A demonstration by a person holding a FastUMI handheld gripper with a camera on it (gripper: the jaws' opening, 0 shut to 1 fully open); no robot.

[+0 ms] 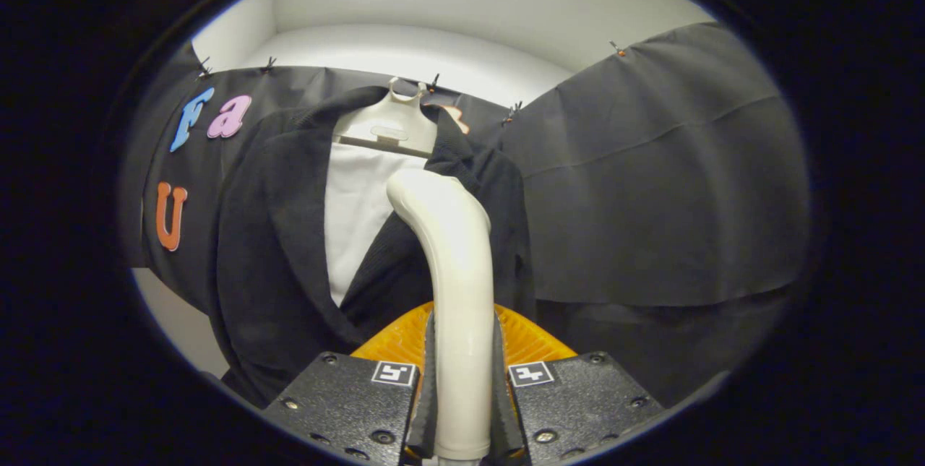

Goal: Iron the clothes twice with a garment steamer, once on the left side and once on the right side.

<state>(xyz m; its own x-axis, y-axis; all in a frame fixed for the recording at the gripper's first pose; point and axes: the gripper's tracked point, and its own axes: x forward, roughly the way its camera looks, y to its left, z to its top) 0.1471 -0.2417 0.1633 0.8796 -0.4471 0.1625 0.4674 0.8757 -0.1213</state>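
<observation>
A cream-white garment steamer stands upright between my fingers, its handle clamped by both pads, so my gripper is shut on it. Its curved head rests against the right front panel of a dark jacket, just below the collar. The jacket hangs on a white hanger over a white inner layer showing in the V of the lapels. The steamer hides part of the jacket's right front.
Black cloth covers the booth wall behind and to the right of the jacket, pinned along its top edge. Above it are a white wall and ceiling. An orange ribbed part lies low behind the steamer handle.
</observation>
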